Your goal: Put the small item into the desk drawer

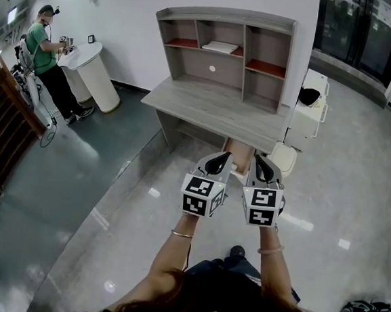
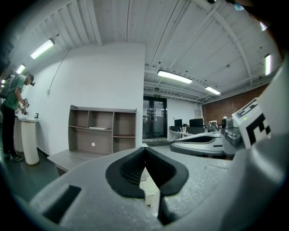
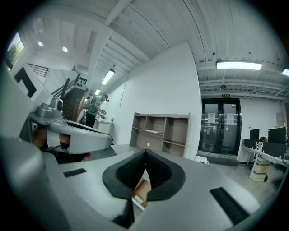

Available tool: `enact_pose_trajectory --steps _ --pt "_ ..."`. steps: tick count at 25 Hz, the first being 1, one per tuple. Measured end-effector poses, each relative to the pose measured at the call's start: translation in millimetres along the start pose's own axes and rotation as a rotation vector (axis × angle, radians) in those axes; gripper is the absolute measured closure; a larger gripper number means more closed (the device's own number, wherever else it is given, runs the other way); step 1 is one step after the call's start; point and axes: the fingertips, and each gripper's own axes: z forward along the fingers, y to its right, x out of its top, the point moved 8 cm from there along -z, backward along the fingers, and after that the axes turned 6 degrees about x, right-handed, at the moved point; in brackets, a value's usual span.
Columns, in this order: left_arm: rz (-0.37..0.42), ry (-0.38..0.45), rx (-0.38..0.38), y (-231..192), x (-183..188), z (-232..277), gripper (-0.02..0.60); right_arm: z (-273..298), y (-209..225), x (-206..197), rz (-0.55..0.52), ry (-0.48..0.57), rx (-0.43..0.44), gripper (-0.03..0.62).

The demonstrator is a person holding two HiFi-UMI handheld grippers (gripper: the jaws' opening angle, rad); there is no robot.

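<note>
Grey wood-grain desk with a boxy shelf top stands on glossy floor, its brown drawer pulled out under the front edge. I hold both forearms forward, left gripper and right gripper level, side by side, ribbed black pads pressed together on nothing. A small pale item seems to lie in the drawer.

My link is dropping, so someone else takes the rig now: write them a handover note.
Left gripper: shut, empty.
Right gripper: shut, empty.
Both held side by side short of the desk.
Drawer: probably the brownish recess under the desk's front edge, mostly hidden.
Small item: not made out anywhere.
Done: cannot tell.
Left: find the item, get it into the drawer.
</note>
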Motion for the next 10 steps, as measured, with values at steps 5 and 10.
enact_pose_trajectory --steps 5,10 --pt "-0.001 0.000 -0.002 3 -2 6 0.566 3 7 -5 0.026 -0.007 0.015 0.592" --pt "-0.001 0.006 0.002 2 1 17 0.566 11 14 -4 0.025 0.000 0.027 0.592"
